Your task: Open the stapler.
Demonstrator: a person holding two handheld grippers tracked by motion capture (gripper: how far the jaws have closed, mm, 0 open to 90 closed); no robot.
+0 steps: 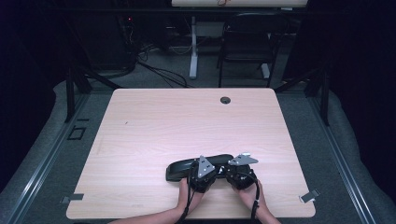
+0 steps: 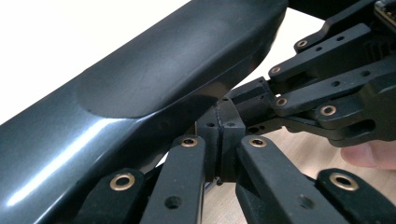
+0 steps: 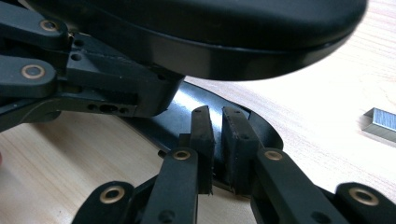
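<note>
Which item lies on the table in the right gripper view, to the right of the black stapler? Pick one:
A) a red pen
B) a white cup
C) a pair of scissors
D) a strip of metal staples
D: a short silvery strip of metal staples lies on the light wooden table, apart from the glossy black stapler.

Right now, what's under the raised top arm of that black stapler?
Under the stapler's top arm lie its glossy black base and the tips of both grippers: the left gripper shut, the right gripper with fingers slightly parted. The arm covers the base farther back.
</note>
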